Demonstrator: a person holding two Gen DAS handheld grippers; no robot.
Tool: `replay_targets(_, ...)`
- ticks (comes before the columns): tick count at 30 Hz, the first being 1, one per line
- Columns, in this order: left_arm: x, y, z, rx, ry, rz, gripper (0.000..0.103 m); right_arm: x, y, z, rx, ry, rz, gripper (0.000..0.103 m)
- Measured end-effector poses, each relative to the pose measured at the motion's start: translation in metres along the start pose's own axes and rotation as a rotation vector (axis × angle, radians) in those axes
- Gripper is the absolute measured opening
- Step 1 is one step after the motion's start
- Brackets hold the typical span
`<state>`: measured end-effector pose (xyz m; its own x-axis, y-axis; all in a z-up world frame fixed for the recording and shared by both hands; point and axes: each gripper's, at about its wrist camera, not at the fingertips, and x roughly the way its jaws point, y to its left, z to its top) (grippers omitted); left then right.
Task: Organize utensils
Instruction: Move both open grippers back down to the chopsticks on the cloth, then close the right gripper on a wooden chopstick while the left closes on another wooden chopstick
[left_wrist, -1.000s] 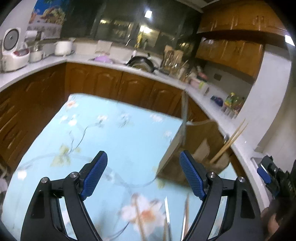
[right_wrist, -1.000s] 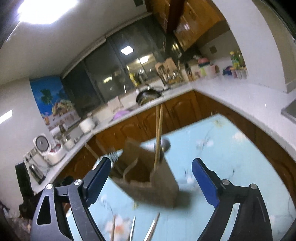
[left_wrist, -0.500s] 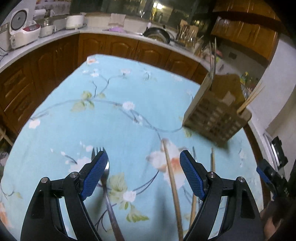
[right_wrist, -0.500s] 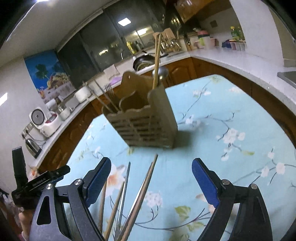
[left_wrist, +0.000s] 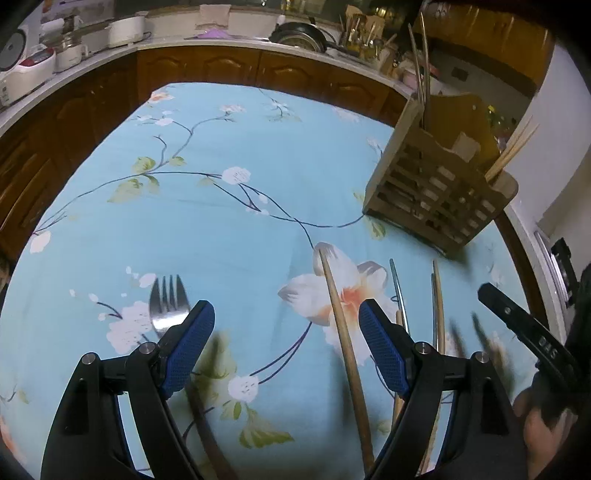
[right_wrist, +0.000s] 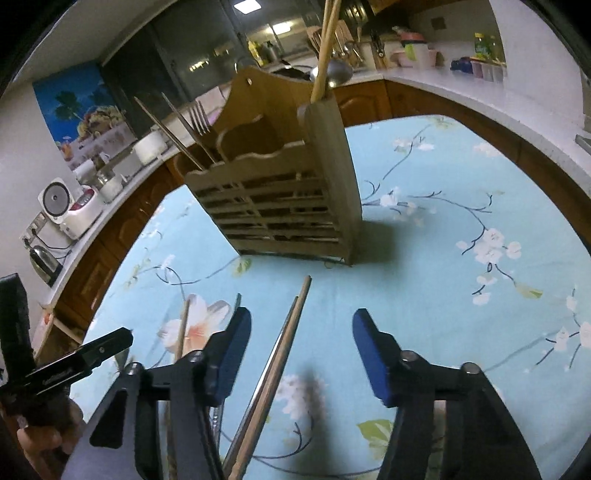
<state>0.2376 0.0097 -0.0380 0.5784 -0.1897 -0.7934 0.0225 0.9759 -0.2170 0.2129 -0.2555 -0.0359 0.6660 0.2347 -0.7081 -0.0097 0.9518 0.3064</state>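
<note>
I see the utensil rack (right_wrist: 280, 206) standing on the tabletop (left_wrist: 221, 221) ahead, chopsticks & a fork upright in it; loose chopsticks (right_wrist: 284, 339) lie before it, betw. my right tongs (right_wrist: 301, 350), jaws closing, not yet pressing; fork (left_wrist: 166, 302) lies far left, by left tongs (left_wrist: 284, 347).

Utensils and wooden holder on a flowered blue tablecloth

Slatted wooden utensil holder (right_wrist: 280, 206), upright, three compartments: metal chopsticks and a fork (right_wrist: 199, 118) in one end, middle unclear, wooden chopsticks (right_wrist: 325, 48) and a ladle (right_wrist: 338, 72) in the other. Loose on the tablecloth (left_wrist: 221, 229) before it: metal fork (left_wrist: 167, 302), tines toward the holder; single wooden chopstick (left_wrist: 341, 332); wooden chopstick (right_wrist: 295, 321) lying against a metal one (right_wrist: 275, 350); further chopsticks (left_wrist: 437, 306) alongside, roughly parallel.
</note>
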Motion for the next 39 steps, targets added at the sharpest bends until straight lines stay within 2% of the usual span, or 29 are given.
replay_targets(6, 0.016, -0.009, 0.003, 0.028, 0.045, 0.006, 0.071, 0.018, -0.001, 0.005, 0.002, 0.034, -0.015, 0.043)
replay_targets(12, 0.027, -0.017, 0.006, 0.056, 0.066, 0.011, 0.068, 0.038, 0.001, 0.01, -0.009, 0.073, -0.026, 0.034)
replay_targets(14, 0.031, -0.02, 0.007, 0.071, 0.071, 0.019, 0.066, 0.045, 0.001, 0.01, -0.018, 0.083, -0.036, 0.028)
replay_targets(18, 0.04, -0.023, 0.009, 0.081, 0.094, 0.016, 0.057, 0.056, 0.002, 0.011, -0.031, 0.111, -0.054, 0.02)
replay_targets(21, 0.048, -0.026, 0.009, 0.082, 0.105, 0.008, 0.055, 0.058, 0.005, 0.014, -0.044, 0.111, -0.058, 0.019)
replay_targets(25, 0.052, -0.036, 0.008, 0.132, 0.091, 0.043, 0.052, 0.063, 0.013, 0.016, -0.094, 0.121, -0.084, 0.018)
replay_targets(28, 0.056, -0.047, 0.006, 0.192, 0.084, 0.075, 0.04, 0.066, 0.019, 0.016, -0.138, 0.125, -0.097, 0.017)
replay_targets(30, 0.057, -0.054, 0.004, 0.231, 0.076, 0.088, 0.027, 0.067, 0.026, 0.013, -0.196, 0.119, -0.144, 0.013)
replay_targets(31, 0.057, -0.056, 0.003, 0.241, 0.074, 0.084, 0.023, 0.067, 0.028, 0.012, -0.208, 0.117, -0.152, 0.013)
replay_targets(32, 0.057, -0.057, 0.003, 0.247, 0.072, 0.078, 0.014, 0.067, 0.029, 0.012, -0.215, 0.113, -0.156, 0.012)
replay_targets(33, 0.058, -0.058, 0.004, 0.25, 0.072, 0.073, 0.01, 0.066, 0.028, 0.012, -0.211, 0.112, -0.151, 0.011)
replay_targets(39, 0.053, -0.041, 0.009, 0.179, 0.074, 0.005, 0.006, 0.052, 0.003, 0.014, -0.071, 0.115, -0.034, 0.005)
